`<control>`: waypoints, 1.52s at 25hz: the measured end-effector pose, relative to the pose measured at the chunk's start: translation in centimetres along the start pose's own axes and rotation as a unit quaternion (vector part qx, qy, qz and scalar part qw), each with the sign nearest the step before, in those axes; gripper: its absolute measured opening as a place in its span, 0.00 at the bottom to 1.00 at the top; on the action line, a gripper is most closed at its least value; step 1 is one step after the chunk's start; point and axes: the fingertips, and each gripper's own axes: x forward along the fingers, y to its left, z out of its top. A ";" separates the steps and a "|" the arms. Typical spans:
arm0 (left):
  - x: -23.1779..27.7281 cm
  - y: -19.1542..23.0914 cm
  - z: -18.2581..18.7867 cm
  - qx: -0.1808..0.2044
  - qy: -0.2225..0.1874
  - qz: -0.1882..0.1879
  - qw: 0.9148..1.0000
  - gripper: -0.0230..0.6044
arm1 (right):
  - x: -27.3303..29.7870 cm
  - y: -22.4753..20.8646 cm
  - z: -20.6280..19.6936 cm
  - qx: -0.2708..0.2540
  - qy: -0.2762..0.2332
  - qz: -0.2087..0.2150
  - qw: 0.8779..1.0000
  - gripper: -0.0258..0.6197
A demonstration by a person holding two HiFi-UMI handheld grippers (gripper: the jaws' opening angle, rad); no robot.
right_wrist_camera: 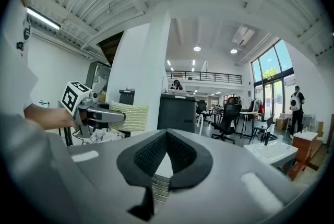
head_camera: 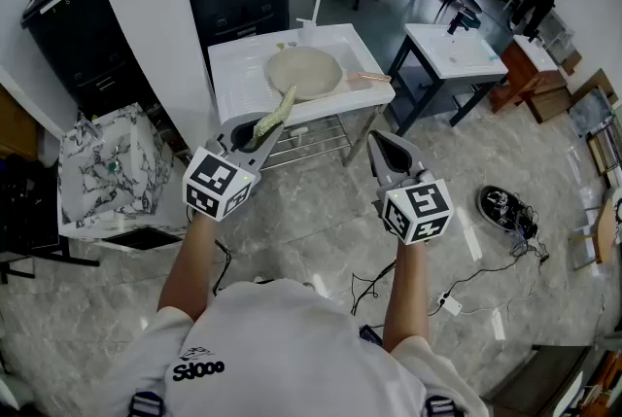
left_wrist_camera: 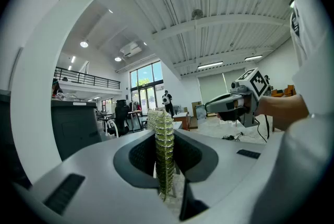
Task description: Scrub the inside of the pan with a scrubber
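Left gripper (head_camera: 251,141) is clamped on the scrubber (head_camera: 276,114). Right gripper (head_camera: 381,143) has its jaws together, empty. The pan (head_camera: 304,73) lies in the sink (head_camera: 231,67), apart from both

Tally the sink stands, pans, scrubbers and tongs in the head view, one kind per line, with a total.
Sink stands: 2, left sink stand and right sink stand
Pans: 1, the pan
Scrubbers: 1, the scrubber
Tongs: 2, left tongs and right tongs
Total: 6
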 end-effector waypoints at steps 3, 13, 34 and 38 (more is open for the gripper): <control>0.6 -0.5 0.4 0.008 -0.001 -0.002 1.000 0.14 | -0.2 -0.5 0.2 0.000 -0.004 0.004 1.000 0.05; 2.2 -3.1 -0.4 0.003 0.015 0.008 1.000 0.14 | -1.7 -2.1 -0.1 0.026 -0.026 0.032 0.999 0.05; 6.6 -1.0 -2.2 -0.018 0.021 0.061 0.998 0.14 | 0.4 -7.1 -3.1 0.019 -0.002 0.068 0.998 0.05; 9.4 2.1 -2.7 -0.017 0.019 0.059 0.998 0.14 | 3.4 -9.4 -3.4 0.018 -0.003 0.059 0.998 0.05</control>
